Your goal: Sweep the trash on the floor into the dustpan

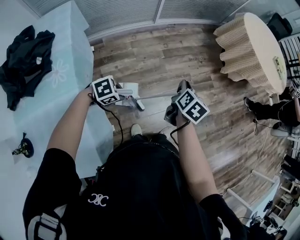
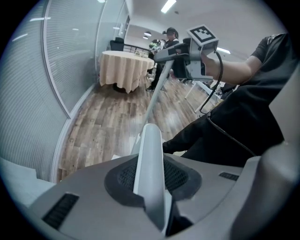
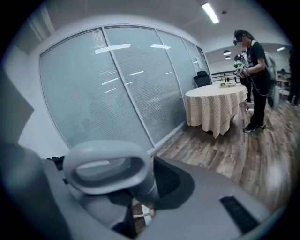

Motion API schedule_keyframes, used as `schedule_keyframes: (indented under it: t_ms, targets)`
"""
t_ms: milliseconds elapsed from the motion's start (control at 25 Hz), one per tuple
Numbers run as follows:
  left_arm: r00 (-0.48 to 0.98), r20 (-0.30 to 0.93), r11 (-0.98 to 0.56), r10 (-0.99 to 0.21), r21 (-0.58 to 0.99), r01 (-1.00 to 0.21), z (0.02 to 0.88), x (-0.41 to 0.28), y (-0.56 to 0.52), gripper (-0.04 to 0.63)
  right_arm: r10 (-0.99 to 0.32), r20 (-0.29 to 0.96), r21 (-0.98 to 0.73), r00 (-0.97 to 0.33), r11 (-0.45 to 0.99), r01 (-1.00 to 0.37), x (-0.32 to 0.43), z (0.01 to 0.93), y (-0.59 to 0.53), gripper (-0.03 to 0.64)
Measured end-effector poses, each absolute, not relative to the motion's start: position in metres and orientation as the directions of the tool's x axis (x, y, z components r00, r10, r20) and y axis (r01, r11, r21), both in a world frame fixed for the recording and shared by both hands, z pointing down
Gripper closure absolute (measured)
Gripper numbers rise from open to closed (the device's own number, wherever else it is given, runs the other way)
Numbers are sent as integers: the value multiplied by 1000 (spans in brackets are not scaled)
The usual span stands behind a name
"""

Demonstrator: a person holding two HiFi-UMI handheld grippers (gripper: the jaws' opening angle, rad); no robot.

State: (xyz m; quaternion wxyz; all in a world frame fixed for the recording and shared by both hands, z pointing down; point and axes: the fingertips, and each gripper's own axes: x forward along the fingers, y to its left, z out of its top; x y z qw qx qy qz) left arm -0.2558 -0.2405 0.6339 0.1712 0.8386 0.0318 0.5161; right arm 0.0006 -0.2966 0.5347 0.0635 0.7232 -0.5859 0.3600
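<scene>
Nearest, clamped tight in the left hand-held gripper (image 2: 150,197), close to its rounded end: a flat grey handle (image 2: 151,154). Gripped just as firmly in the right hand-held gripper (image 3: 136,197): a loop-ended handle (image 3: 143,176) topping a thin pole (image 1: 157,96) that slants down toward the plank floor (image 1: 154,51). Just beyond the left one, low over the boards, a pale pan-shaped piece, probably the dustpan (image 1: 127,89), well short of the floor's edge along the glass wall (image 1: 140,11). Unclear which handle runs to it. No trash plainly in sight. Likely light, stiff, smooth plastic throughout, so liable to twist between the jaws, the long pole especially, given its leverage. Best held square across the flat faces, high for reach, lower for a firmer steer. Farther off, toward the floor's far right corner, a round surface (image 1: 255,42) under a cloth.
</scene>
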Motion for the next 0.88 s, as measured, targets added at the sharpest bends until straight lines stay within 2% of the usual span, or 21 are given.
schedule_keyframes:
  t_ms: [400,680,880]
  targets:
    - [469,863,-949,188,283,-141,635,-265,-244,511,-831,554,-297,48,-251,-921,13,501,-286,563]
    - [461,870,-955,172,262,-138,638,-265,-245,511,-806,583,-166,100,-239,-957,34,519,-259,563]
    - [459,873,-958,165,253,-137,637,-261,-243,512,-788,610,-95,82,-175,-980,17,531,-261,558]
